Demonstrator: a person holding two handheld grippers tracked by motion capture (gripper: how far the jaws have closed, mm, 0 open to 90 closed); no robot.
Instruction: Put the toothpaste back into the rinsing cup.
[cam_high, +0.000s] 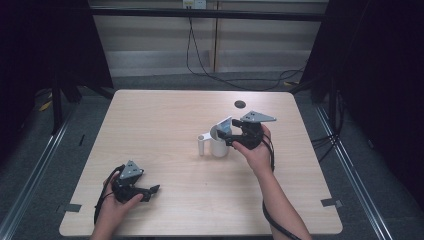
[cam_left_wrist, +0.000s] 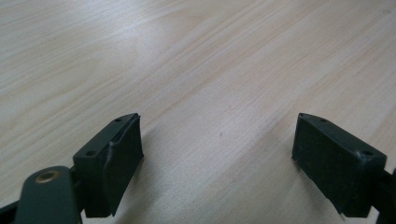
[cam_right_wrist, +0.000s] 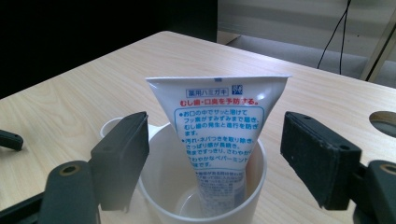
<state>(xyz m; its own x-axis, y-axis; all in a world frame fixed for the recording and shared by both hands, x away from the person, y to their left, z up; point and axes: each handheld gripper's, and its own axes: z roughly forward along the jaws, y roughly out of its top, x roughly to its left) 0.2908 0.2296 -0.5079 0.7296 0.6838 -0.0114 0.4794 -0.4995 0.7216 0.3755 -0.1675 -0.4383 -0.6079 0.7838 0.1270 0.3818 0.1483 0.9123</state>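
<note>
right hand-held gripper (cam_right_wrist: 212, 154) | jaws apart | tube (cam_right_wrist: 217, 140) upright in cup (cam_right_wrist: 243, 186)

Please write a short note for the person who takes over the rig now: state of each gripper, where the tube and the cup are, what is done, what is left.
Left gripper: open, holds nothing, low over the table at its near left corner.
Right gripper: open, jaws on either side of the tube and clear of it.
Tube: standing in the white cup, broad crimped end up, leaning on the rim. The cup stands upright near the table's middle, handle toward the left in the high view.
Done: tube is in the cup and released.
Left: probably only to draw the right gripper back without knocking the tube or the cup.
</note>
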